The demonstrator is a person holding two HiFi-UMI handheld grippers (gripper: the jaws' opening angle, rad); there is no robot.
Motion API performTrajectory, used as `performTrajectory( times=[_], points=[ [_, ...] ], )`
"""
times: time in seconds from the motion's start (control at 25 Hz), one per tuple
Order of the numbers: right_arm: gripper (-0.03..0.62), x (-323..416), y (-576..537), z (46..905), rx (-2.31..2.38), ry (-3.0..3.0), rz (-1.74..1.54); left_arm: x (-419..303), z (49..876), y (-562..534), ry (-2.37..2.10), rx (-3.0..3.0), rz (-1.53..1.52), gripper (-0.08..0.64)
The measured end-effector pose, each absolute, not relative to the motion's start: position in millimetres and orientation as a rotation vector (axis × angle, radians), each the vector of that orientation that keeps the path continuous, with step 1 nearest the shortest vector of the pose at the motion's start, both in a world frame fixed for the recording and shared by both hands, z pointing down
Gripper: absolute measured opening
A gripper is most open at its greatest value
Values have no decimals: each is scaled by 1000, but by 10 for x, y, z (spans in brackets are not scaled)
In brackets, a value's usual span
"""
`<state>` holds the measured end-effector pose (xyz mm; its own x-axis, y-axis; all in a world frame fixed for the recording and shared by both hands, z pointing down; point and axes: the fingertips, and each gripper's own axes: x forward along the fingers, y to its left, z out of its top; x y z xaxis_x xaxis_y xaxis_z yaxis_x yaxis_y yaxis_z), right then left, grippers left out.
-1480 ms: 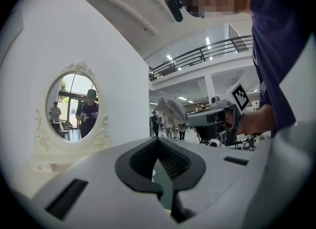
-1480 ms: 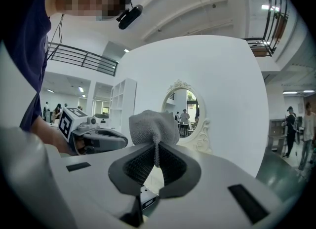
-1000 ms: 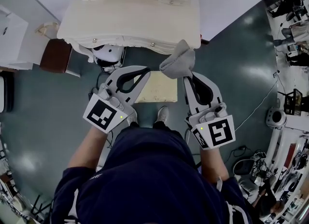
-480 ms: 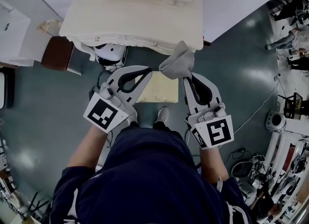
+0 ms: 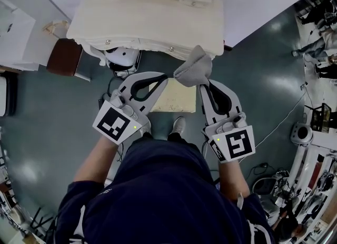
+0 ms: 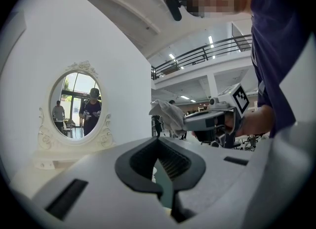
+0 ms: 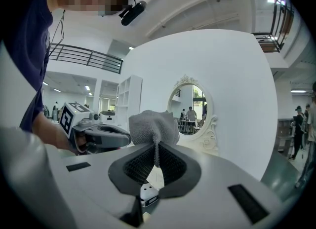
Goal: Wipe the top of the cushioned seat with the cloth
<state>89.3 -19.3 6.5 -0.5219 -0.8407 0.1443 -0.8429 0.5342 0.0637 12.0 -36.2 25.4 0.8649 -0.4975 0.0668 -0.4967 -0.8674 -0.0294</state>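
- A person in a dark navy shirt is standing and looking steeply down, holding a two-jaw gripper in each hand.
- The right gripper is clenching a grey cloth. In the right gripper view a thin fold of the cloth is running down between the ribbed black pads, and the rest is bunching up in a loose wad past the jaw tips.
- The cloth is hanging in the air with the white wall behind it and is not lying on anything.
- The left gripper is sitting clenched and empty. Its jaw tips are meeting, and only floor is showing through the opening behind them.
- The two grippers are pointing forward side by side, near each other but apart.
- The cushioned seat, cream and rectangular, is standing on the floor below and between the grippers. From the head view, the cloth is showing just past the seat's far right corner.
- A cream dressing table is standing beyond the seat against the wall. Its oval mirror, in an ornate white frame, is reflecting a few distant people.
- The grey-green floor is spreading out around the seat and the person's feet.
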Motion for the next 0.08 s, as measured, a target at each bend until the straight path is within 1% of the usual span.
performTrajectory(
  times=[0.08],
  points=[
    [37, 883, -211, 88, 1443, -2612, 22, 115, 269, -378, 806, -3022, -111, 7]
  ],
)
